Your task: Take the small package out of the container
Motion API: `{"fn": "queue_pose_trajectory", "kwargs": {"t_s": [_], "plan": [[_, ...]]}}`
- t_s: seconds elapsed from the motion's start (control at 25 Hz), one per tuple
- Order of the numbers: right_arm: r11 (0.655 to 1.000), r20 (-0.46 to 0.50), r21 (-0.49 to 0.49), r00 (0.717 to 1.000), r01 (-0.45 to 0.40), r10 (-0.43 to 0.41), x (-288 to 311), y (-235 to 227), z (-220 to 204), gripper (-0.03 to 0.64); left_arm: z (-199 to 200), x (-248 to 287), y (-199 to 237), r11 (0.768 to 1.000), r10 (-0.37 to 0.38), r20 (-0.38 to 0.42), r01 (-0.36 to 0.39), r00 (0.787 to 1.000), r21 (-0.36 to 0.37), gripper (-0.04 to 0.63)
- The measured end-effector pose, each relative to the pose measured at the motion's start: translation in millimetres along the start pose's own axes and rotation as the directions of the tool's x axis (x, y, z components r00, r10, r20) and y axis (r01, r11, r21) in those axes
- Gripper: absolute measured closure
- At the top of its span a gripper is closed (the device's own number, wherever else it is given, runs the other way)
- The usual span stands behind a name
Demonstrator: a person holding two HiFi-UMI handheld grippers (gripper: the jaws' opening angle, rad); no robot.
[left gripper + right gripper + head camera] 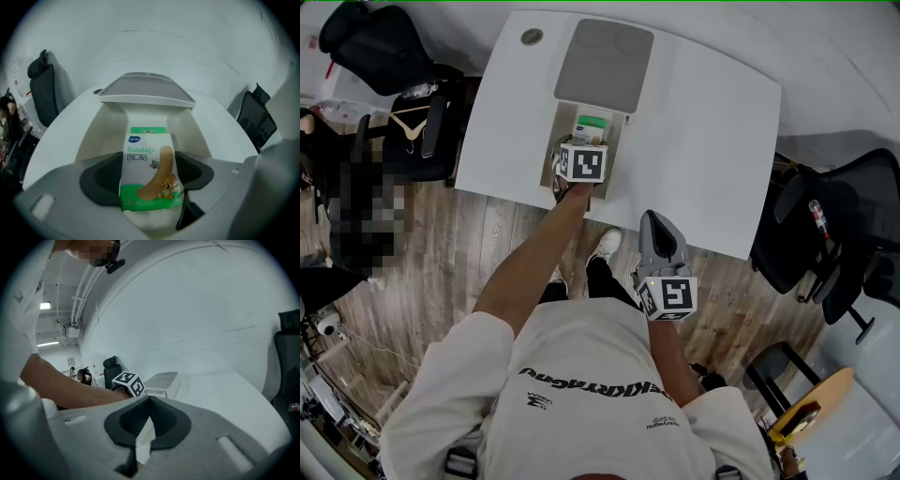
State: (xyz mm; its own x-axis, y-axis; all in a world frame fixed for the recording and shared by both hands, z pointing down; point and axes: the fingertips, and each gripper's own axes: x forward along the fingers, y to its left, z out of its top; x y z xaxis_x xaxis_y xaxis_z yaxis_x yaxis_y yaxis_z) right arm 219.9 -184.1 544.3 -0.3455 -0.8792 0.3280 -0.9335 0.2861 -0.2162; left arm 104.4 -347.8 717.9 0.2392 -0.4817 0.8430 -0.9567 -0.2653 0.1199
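Observation:
A small green-and-white bandage package [149,169] stands upright inside the open white container [105,136], whose grey lid [145,89] is tipped back behind it. My left gripper [150,176] reaches down into the container, its dark pads [107,177] pressed against both sides of the package. From the head view, the left gripper [583,155] sits over the container [617,141] near the table's front edge, and the package's green top [592,126] shows just beyond it. My right gripper [654,225] hangs off the table by the person's body, jaws together [147,422], holding nothing.
The white table [703,141] has a round grommet [532,37] at its far left corner. Black office chairs stand at the left [380,42] and the right [825,225]. Wooden floor [422,253] lies below the table's front edge.

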Motion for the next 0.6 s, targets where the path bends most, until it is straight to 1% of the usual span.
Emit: {"fn": "queue_pose_trajectory", "kwargs": {"t_s": [0.16,0.36,0.6], "plan": [[1.0,0.002,-0.007,1.0,-0.001,0.001,0.5,2.5,2.4,0.617,3.0,-5.6,1.0,1.0,-0.003,0.011,0.003,1.0,-0.004,0.232],[1.0,0.011,-0.01,1.0,0.003,-0.003,-1.5,6.9,3.1,0.617,12.0,-17.2,2.4,1.0,-0.015,0.061,0.016,0.998,-0.014,0.232],[1.0,0.027,-0.021,1.0,0.011,-0.01,-9.0,15.1,9.5,0.617,16.7,-39.0,-2.4,1.0,-0.027,0.106,0.027,0.994,0.009,0.232]]}}
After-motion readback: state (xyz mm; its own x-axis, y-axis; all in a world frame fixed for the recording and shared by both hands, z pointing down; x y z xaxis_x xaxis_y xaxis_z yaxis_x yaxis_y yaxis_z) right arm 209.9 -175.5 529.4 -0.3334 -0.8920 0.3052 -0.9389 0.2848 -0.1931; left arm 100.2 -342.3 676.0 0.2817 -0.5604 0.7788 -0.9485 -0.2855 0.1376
